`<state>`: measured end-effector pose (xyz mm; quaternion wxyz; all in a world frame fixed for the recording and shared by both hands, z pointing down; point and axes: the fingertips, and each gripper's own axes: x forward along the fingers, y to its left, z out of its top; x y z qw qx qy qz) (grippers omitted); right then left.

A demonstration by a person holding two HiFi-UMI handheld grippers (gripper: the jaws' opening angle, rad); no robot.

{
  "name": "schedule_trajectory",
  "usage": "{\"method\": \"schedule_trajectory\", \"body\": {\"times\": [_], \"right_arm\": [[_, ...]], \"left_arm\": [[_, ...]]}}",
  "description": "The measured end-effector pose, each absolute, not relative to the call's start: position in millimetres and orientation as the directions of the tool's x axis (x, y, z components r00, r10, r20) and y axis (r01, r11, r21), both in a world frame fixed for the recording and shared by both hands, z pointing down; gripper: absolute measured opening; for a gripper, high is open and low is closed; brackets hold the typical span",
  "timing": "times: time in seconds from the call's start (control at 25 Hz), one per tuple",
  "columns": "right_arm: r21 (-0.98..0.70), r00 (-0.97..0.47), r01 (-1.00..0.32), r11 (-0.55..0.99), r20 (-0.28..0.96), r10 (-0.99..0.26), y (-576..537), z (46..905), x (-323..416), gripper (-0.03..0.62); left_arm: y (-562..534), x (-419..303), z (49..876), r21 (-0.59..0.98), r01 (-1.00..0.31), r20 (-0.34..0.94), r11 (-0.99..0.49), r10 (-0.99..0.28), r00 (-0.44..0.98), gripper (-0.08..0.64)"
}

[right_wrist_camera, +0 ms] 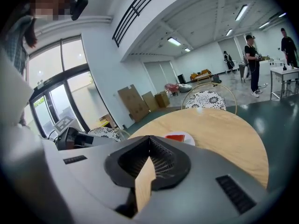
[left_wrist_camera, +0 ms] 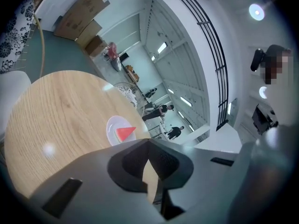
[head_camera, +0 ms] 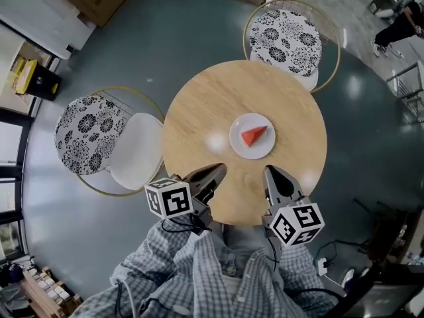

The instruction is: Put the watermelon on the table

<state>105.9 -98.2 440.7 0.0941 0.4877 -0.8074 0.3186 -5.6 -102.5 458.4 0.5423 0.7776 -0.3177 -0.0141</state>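
**Jaws shut on nothing, watermelon lying just beyond both tips**

Both pairs of jaws are pressed together with nothing between them. The left gripper and the right gripper hang over the near edge of the round worktop, with their tips aimed toward its far side.

The watermelon wedge lies on a white plate near the worktop's middle. It is beyond the tips and apart from both, so the placing looks already done. Its long axis runs left to right, with the pointed end to the right and slightly far. The right gripper seems a little the nearer of the two.

In the right gripper view, the jaw housing cuts off the plate's near side and most of the slice. In the left gripper view, the plate's near rim is hidden the same way.
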Motion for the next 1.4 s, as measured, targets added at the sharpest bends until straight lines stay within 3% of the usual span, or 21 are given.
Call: {"method": "schedule_trajectory", "body": {"times": [0.36, 0.76, 1.04, 1.4], "right_arm": [[-0.412, -0.481, -0.854, 0.318, 0.391, -0.785, -92, 400, 116, 0.008], [-0.4, -0.471, -0.848, 0.347, 0.27, -0.84, -103, 347, 127, 0.008], [-0.404, -0.486, -0.828, 0.389, 0.172, -0.857, -115, 311, 126, 0.008], [-0.413, -0.488, -0.822, 0.393, 0.155, -0.859, -118, 301, 125, 0.008]], "left_arm": [[-108, 2, 383, 0.85, -0.373, 0.151, -0.372, -0.506, 0.849, 0.006], [-119, 12, 330, 0.788, -0.359, 0.069, -0.501, -0.507, 0.859, 0.006], [-123, 15, 307, 0.703, -0.408, 0.079, -0.582, -0.506, 0.859, 0.006], [-128, 18, 296, 0.685, -0.412, 0.067, -0.601, -0.51, 0.857, 0.006]]}}
